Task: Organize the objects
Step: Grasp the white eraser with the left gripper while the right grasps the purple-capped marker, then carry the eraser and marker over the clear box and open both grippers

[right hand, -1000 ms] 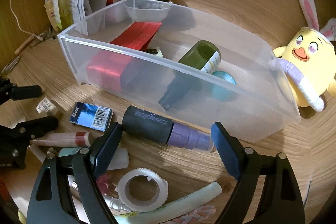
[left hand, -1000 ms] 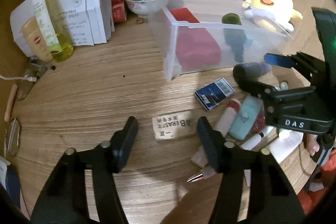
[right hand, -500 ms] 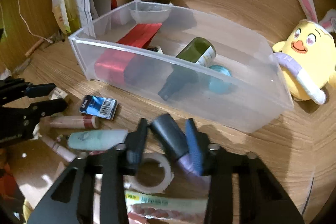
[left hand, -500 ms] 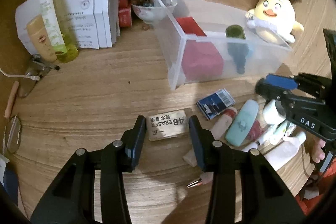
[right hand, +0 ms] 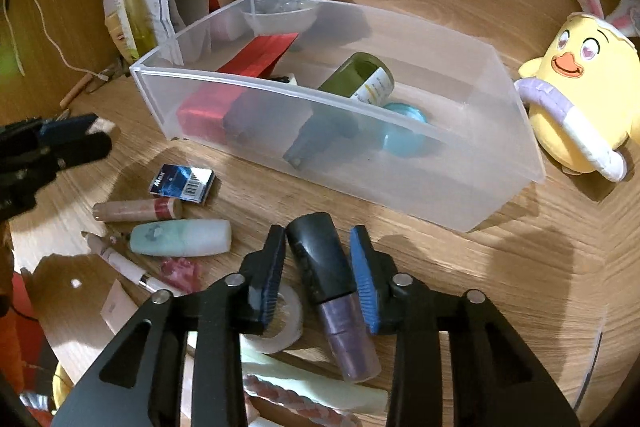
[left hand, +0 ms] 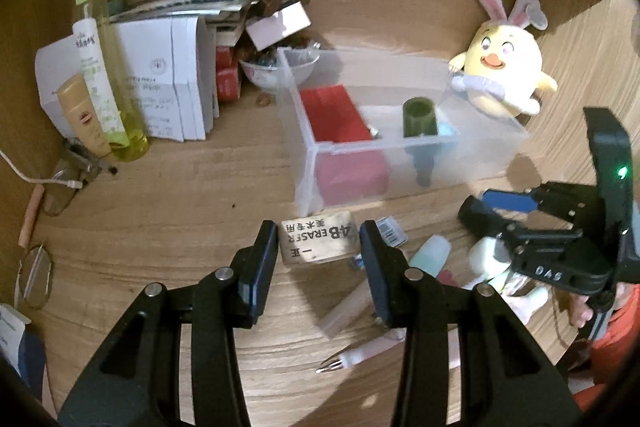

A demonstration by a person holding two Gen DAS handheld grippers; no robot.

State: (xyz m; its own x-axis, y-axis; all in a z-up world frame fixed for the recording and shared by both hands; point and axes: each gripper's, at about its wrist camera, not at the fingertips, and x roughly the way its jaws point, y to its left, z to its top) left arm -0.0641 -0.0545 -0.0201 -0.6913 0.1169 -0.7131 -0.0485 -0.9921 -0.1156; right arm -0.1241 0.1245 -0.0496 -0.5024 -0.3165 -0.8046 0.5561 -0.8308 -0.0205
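Observation:
My left gripper [left hand: 318, 247] is shut on a tan 4B eraser [left hand: 318, 239] and holds it above the table, short of the clear plastic bin [left hand: 472, 143]. My right gripper [right hand: 318, 261] is shut on a black and purple bottle [right hand: 328, 283], lifted off the table in front of the bin [right hand: 532, 163]. The bin holds a red box [right hand: 256, 61], a green bottle [right hand: 356, 79] and a teal lid [right hand: 404, 137]. The right gripper also shows in the left wrist view [left hand: 486, 205], and the left gripper in the right wrist view [right hand: 86, 135].
Loose items lie on the table: a blue Max box [right hand: 182, 183], a lip tube [right hand: 138, 211], a mint bottle [right hand: 182, 237], a tape roll [right hand: 290, 323], a pen [left hand: 360, 355]. A yellow plush chick [left hand: 500, 79] sits right of the bin. Papers [left hand: 168, 83], bottles and a bowl [left hand: 276, 71] crowd the back left.
Both grippers have closed on their objects and lifted them: the left on the eraser, the right on the black and purple bottle. Both have risen away from the table.

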